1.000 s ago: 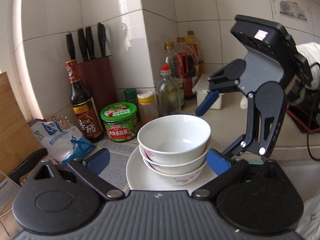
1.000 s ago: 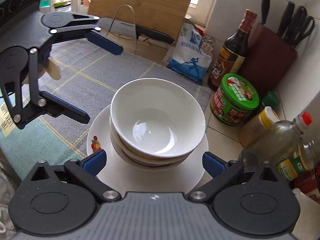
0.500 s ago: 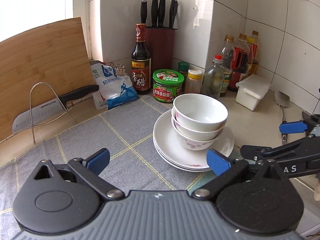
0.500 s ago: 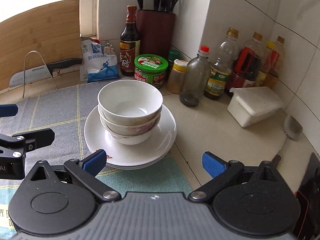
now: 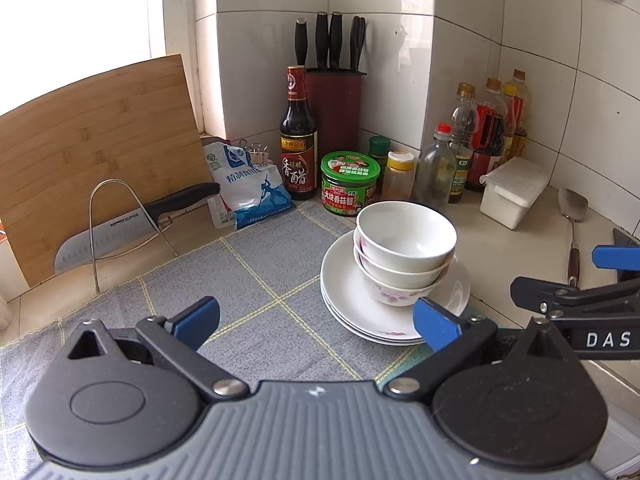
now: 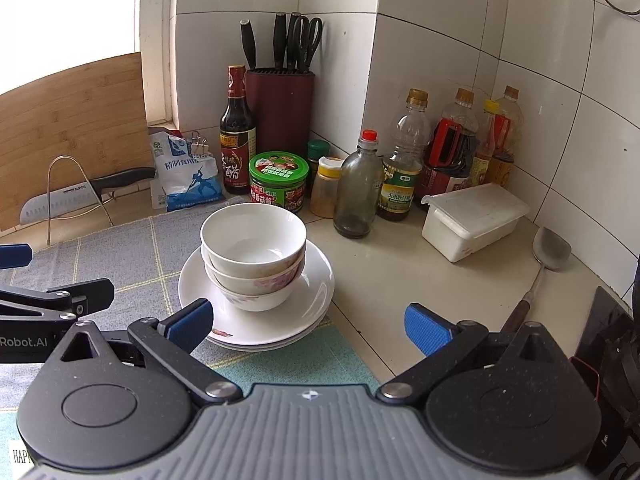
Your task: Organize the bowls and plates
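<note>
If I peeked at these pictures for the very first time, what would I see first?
Probably the white bowls, nested inside each other on a pile of white plates at the edge of the grey cloth. Next, the two open grippers, left and right, with blue fingertips low in front, holding nothing. Then the back corner: a dark red knife block and a green-lidded jar among bottles.

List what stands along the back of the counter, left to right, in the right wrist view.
Cutting board → salt bag → dark vinegar bottle → green-lidded jar → yellow-capped spice jar → red-capped glass bottle → white lidded box → metal spatula.
</note>
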A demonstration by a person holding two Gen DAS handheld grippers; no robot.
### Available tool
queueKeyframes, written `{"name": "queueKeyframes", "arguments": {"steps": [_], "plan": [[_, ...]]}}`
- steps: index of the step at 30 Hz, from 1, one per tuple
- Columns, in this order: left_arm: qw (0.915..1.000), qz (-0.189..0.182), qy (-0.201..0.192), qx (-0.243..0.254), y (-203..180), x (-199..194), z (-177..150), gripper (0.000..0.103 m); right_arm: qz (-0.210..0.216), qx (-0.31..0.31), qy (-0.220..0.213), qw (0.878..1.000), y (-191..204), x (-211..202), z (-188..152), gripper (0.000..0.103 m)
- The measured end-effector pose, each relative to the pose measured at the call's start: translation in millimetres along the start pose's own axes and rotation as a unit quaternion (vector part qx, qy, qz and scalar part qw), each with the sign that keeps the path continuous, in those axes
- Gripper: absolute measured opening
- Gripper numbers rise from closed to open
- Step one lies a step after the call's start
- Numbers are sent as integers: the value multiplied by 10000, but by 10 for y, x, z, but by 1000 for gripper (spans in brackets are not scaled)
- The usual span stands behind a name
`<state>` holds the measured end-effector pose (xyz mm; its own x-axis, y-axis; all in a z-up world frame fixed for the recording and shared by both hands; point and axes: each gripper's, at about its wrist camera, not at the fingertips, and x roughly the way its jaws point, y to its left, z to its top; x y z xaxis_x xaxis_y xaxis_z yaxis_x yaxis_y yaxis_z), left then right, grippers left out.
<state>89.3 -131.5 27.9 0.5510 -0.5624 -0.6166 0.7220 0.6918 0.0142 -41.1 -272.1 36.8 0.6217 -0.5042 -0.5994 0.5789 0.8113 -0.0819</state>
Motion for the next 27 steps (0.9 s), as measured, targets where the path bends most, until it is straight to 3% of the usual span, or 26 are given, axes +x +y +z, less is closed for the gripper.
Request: {"name": "queueKeyframes", "arguments": {"steps": [27], "plan": [[10000, 86, 29, -35, -34, -15, 38, 102, 35, 42, -88, 9999, -21, -58, 22, 103]]}}
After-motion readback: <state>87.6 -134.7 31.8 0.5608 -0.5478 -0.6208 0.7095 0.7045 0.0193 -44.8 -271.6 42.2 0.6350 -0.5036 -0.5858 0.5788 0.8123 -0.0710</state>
